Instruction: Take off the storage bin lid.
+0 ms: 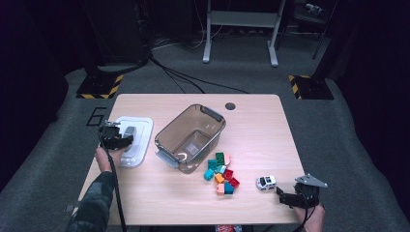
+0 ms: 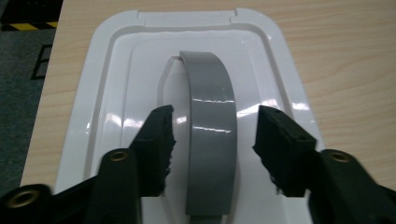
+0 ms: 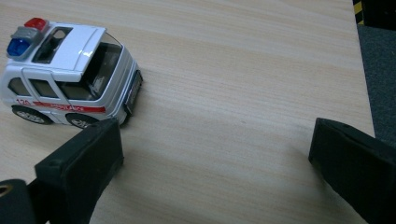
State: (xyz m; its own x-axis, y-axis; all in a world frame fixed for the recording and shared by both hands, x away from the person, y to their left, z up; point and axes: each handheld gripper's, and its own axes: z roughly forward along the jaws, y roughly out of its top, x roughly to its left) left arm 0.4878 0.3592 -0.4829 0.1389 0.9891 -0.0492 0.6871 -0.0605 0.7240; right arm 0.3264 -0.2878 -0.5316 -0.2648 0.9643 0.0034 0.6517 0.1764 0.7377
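The left gripper (image 1: 117, 137) hangs over the white lid (image 1: 139, 140), which lies flat on the table (image 1: 256, 121) at its left side, just left of the bin (image 1: 189, 137). In the left gripper view the jaws stand apart on either side of the lid's grey handle (image 2: 211, 135), an arched strap that runs down the middle of the lid (image 2: 112, 93). A gap shows between each pad and the handle, so nothing is pinched. The left hand (image 1: 107, 157) comes in from the near left edge, with a patterned sleeve (image 1: 94, 203) behind it.

The bin is clear, brownish plastic with grey latches at its ends, and it sits open near the middle of the table, turned at an angle. Just right of its near end lies a small heap of bricks (image 1: 222, 174) in teal, red, orange, pink and green. Farther right, apart from the heap, stands a white toy car (image 1: 266, 182).

The right gripper (image 1: 290, 195) sits at the near right corner of the table, with its grey plate on top. In the right gripper view its jaws are spread wide over bare wood with nothing between them. The car (image 3: 65, 88), with red and blue roof lights and a red side stripe, stands just beyond the left jaw.
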